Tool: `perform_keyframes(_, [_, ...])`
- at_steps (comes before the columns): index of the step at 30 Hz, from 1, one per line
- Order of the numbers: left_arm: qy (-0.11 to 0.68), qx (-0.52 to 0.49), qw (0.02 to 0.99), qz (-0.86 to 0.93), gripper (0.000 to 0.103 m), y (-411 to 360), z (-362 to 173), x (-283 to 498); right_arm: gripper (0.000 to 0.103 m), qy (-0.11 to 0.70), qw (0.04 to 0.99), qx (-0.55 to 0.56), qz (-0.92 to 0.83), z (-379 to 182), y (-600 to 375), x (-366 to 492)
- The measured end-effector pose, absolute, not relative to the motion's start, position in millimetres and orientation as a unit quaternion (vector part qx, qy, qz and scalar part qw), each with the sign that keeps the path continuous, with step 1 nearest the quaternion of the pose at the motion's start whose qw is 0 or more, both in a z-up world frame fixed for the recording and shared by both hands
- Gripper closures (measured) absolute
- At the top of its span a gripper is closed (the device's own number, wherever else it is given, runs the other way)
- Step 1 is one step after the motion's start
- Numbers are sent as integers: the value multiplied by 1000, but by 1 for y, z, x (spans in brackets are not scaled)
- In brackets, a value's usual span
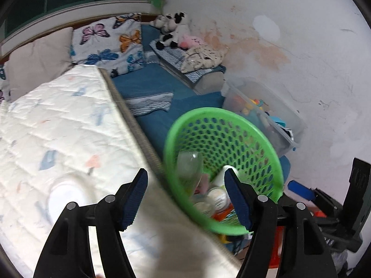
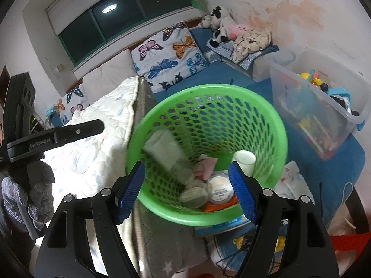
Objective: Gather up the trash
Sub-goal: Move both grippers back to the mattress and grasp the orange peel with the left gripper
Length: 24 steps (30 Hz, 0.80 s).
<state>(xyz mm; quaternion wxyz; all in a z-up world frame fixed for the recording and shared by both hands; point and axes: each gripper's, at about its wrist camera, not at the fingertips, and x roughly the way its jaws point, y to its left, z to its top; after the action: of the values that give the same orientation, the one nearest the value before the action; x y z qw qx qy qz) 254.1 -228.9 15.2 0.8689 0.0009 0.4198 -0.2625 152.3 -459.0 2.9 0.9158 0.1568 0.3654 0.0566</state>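
Observation:
A green perforated basket [image 2: 266, 125] stands beside the bed, also in the left wrist view [image 1: 262, 143]. Inside lie a clear plastic bottle [image 2: 167, 150], blurred and tilted, a white cup [image 2: 243, 157], a round lidded tub [image 2: 220, 190], pink paper [image 2: 208, 164] and an orange wrapper [image 2: 215, 206]. My right gripper [image 2: 185, 192] hovers open over the basket's near rim, holding nothing. My left gripper [image 1: 187, 199] is open and holding nothing, straddling the quilt edge and the basket rim. The blurred bottle [image 1: 189, 169] shows just beyond it. A gloved hand [image 2: 39, 185] holds the left gripper at the left of the right wrist view.
A white quilt [image 1: 58, 127] covers the bed, with a white round object [image 1: 66, 197] on it. Butterfly pillows [image 2: 169, 55] and plush toys [image 2: 220, 23] lie at the back. A clear bin of toys [image 2: 320, 102] sits right of the basket on blue bedding [image 1: 162, 85].

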Motion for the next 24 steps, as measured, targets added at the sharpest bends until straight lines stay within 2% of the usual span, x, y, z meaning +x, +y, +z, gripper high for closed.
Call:
perform_keyframes(15, [431, 7, 876, -216, 37, -112, 2, 197, 26, 360, 917, 136, 106, 14, -396, 153])
perform_keyframes(24, [447, 19, 868, -216, 37, -94, -29, 168, 24, 362, 915, 124, 126, 17, -372, 154])
